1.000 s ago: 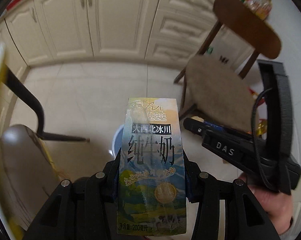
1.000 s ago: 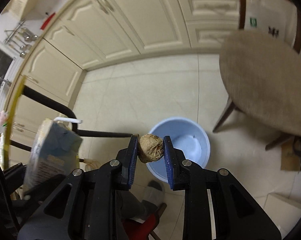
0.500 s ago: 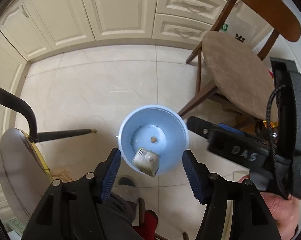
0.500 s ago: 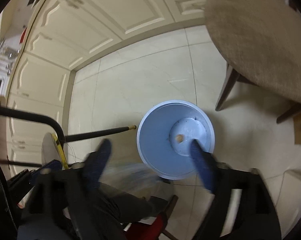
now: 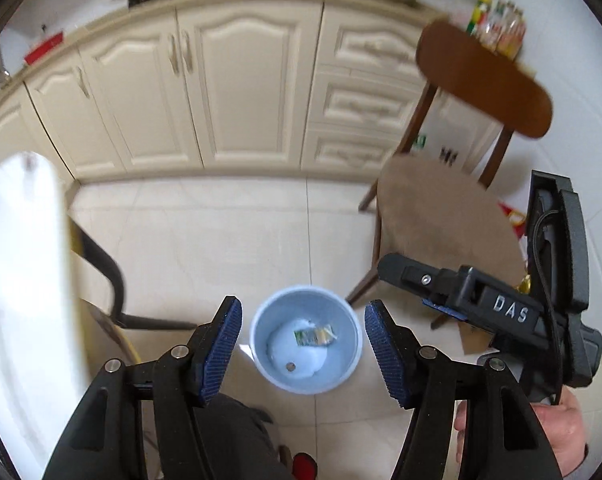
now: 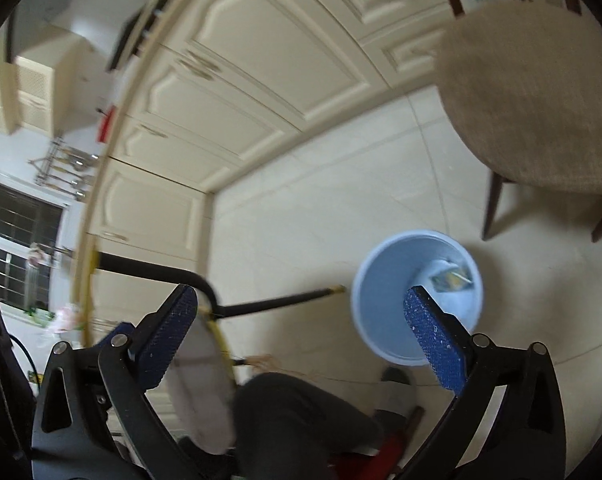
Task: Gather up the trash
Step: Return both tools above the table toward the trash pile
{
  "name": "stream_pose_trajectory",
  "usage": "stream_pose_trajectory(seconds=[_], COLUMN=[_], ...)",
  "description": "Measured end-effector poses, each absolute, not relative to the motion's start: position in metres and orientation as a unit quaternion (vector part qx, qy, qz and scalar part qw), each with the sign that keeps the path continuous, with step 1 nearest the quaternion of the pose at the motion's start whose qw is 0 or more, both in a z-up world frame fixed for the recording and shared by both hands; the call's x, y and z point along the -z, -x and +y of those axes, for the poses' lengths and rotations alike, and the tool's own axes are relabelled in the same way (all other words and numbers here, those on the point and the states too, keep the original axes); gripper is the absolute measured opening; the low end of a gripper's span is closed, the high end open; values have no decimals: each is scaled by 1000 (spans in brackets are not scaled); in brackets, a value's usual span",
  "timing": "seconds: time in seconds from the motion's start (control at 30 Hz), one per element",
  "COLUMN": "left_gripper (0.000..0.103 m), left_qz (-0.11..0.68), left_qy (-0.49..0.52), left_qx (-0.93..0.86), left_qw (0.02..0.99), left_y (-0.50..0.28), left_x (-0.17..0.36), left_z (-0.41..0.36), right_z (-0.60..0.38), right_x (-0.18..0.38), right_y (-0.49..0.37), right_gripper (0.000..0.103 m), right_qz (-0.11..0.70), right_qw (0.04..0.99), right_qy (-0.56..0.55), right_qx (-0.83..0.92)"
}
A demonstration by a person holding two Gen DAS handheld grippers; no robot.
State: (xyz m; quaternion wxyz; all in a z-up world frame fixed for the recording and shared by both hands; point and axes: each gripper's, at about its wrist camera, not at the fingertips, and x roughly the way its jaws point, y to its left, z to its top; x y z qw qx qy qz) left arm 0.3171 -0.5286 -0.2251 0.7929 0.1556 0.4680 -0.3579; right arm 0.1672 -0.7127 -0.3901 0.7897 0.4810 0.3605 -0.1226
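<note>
Both the left gripper (image 5: pixel 303 344) and right gripper (image 6: pixel 301 336) gape empty, the milk carton (image 5: pixel 315 336) and a small scrap (image 5: pixel 290 367) lying in the blue bin (image 5: pixel 257 332).

The blue bin's (image 6: pixel 381 304) floor is partly hidden, perhaps holding more.

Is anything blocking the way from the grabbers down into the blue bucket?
Nothing visible is in the way. The left gripper hangs open right above the blue bucket, and its mouth is uncovered. The milk carton and a small brown lump already lie at the bottom. The right gripper is open too, empty.
</note>
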Motion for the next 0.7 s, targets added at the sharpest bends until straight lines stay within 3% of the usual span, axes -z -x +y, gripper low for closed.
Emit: stream_pose_trajectory(seconds=[0.1, 0.17, 0.43, 0.7], left_gripper=[62, 72, 84, 95], left_qz=[435, 414, 310, 274], left_qy=[-148, -128, -67, -33], left_qx=[341, 329, 225, 115], left_qw=[820, 839, 921, 954], left_y=[-302, -294, -253, -192], left_x=[194, 174, 113, 116], left_z=[-489, -460, -342, -251], right_z=[-686, -668, -565, -444], right_x=[345, 318, 202, 135], right_y=[-170, -176, -199, -222], right_gripper=[103, 103, 103, 103], right_qz=[335, 319, 260, 252], right_qw=[820, 837, 905, 943], right_qy=[-451, -433, -334, -219], right_qx=[110, 102, 43, 14])
